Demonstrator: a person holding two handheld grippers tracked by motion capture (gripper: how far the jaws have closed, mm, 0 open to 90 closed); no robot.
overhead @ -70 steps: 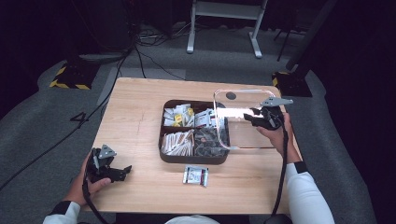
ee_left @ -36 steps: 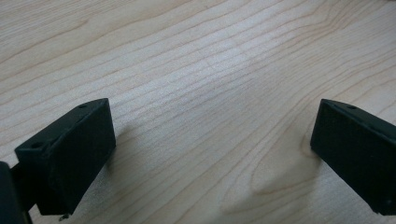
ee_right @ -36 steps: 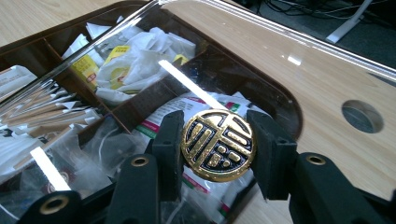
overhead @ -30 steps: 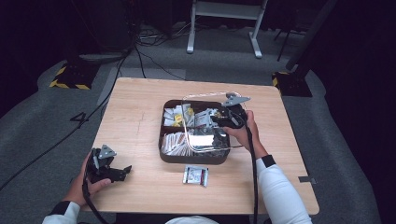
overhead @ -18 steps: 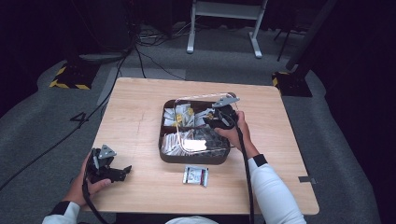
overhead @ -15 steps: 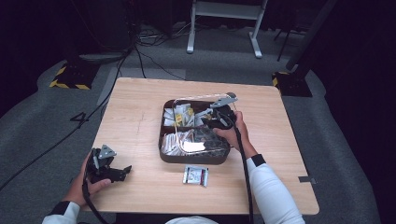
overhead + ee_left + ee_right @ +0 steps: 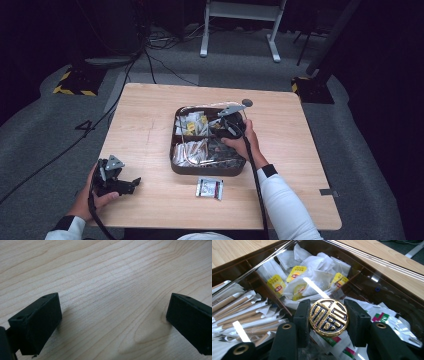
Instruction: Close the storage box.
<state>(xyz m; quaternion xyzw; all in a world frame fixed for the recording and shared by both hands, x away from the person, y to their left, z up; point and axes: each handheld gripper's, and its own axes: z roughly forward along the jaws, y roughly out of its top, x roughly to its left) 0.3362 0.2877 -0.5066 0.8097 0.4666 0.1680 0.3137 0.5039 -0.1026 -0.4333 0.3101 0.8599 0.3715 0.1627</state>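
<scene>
While your right gripper [image 7: 328,318] is clamping the lid's gold knob [image 7: 328,317], you are holding the clear lid [image 7: 212,112] directly over the brown tray [image 7: 207,169], slightly tilted

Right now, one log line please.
right gripper: shut on lid knob | clear lid: over tray | left gripper: open, on table

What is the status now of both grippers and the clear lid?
Right gripper shut on round gold knob of clear lid, over dark compartment tray. Left gripper open, on wooden table. Nothing in the way.
</scene>
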